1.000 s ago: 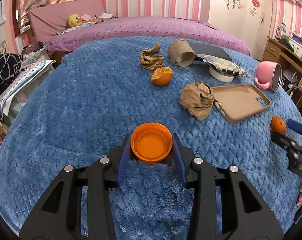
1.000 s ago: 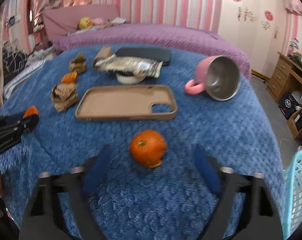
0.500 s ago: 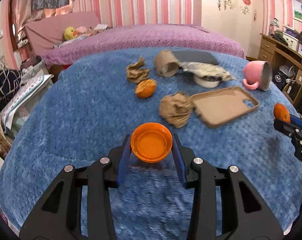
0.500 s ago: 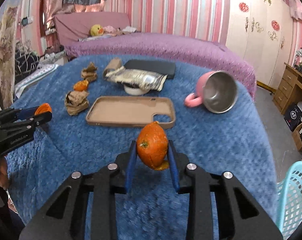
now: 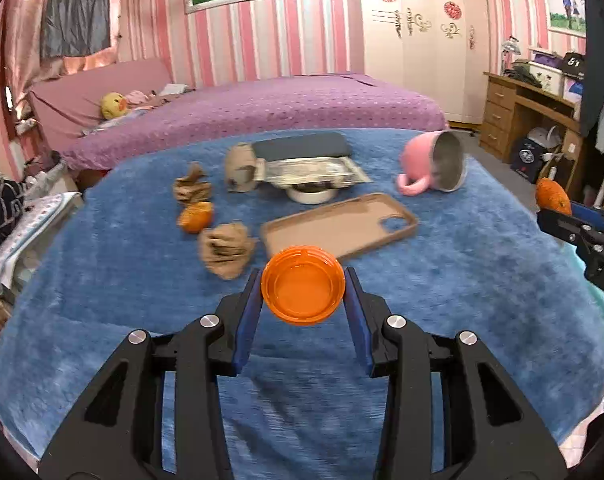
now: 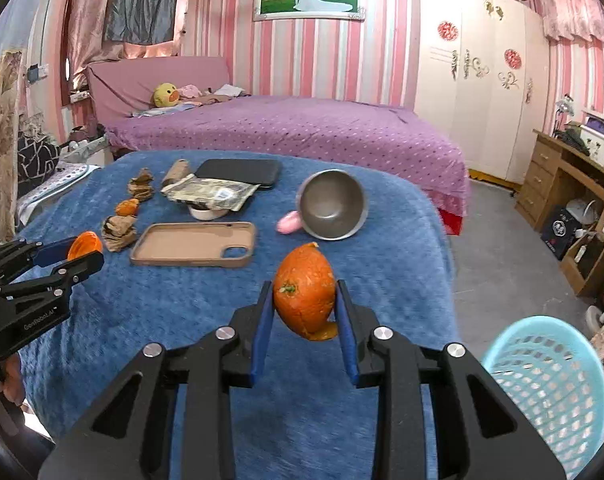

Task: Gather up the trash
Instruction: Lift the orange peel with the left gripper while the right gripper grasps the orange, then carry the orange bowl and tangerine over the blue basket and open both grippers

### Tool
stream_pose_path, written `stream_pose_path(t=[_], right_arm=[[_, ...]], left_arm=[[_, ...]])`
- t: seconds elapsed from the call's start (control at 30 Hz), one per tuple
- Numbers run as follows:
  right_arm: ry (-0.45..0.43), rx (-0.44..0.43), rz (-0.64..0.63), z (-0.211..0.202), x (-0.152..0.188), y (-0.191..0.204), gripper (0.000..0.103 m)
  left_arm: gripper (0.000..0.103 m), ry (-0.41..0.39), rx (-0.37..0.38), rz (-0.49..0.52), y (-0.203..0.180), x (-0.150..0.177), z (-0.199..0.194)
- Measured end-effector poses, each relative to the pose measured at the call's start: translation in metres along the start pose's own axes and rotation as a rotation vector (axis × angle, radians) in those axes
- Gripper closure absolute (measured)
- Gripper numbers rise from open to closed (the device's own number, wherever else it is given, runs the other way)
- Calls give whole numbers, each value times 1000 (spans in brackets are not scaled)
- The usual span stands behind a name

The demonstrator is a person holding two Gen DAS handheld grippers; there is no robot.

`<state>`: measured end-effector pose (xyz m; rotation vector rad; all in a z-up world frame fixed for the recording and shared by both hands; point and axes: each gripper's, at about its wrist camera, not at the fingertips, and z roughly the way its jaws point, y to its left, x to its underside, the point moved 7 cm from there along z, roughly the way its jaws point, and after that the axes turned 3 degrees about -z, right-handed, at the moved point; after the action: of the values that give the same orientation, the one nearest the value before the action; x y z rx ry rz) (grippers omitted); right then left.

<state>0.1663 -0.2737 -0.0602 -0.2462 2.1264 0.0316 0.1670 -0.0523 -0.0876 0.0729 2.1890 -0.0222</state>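
My left gripper (image 5: 303,294) is shut on an orange plastic lid (image 5: 303,289) and holds it above the blue blanket (image 5: 102,280). My right gripper (image 6: 304,310) is shut on an orange peel (image 6: 304,302), lifted above the blanket near its right edge. On the blanket lie a second orange peel (image 5: 196,216), two crumpled brown papers (image 5: 226,249) (image 5: 192,188), a cardboard roll (image 5: 240,167) and a foil wrapper (image 5: 313,170). A light blue basket (image 6: 549,388) stands on the floor at the lower right in the right wrist view.
A tan phone case (image 5: 337,226), a tipped pink mug (image 5: 433,166), a white dish (image 5: 309,195) under the wrapper and a black case (image 5: 302,146) lie on the blanket. A purple bed (image 6: 302,128) is behind, a wooden desk (image 6: 561,188) at right.
My right gripper closed on the orange peel and lifted it off the blanket toward the right. My left gripper rose with the lid held.
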Motion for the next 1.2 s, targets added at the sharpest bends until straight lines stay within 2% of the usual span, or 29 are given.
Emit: stream_pose_path(t=[0.43, 0.77, 0.93, 1.03, 1.2], right_arm=[[5, 127, 87, -31, 27, -96, 73], [3, 227, 169, -60, 53, -171, 72], [15, 263, 224, -71, 72, -213, 72], [23, 279, 243, -75, 82, -229, 72], [33, 320, 228, -84, 95, -245, 72]], left_arm=[[64, -17, 70, 3, -75, 0, -2], [64, 6, 109, 6, -114, 8, -3], [64, -23, 111, 42, -136, 2, -9], [64, -43, 114, 64, -151, -3, -13], [64, -55, 178, 84, -190, -5, -19]])
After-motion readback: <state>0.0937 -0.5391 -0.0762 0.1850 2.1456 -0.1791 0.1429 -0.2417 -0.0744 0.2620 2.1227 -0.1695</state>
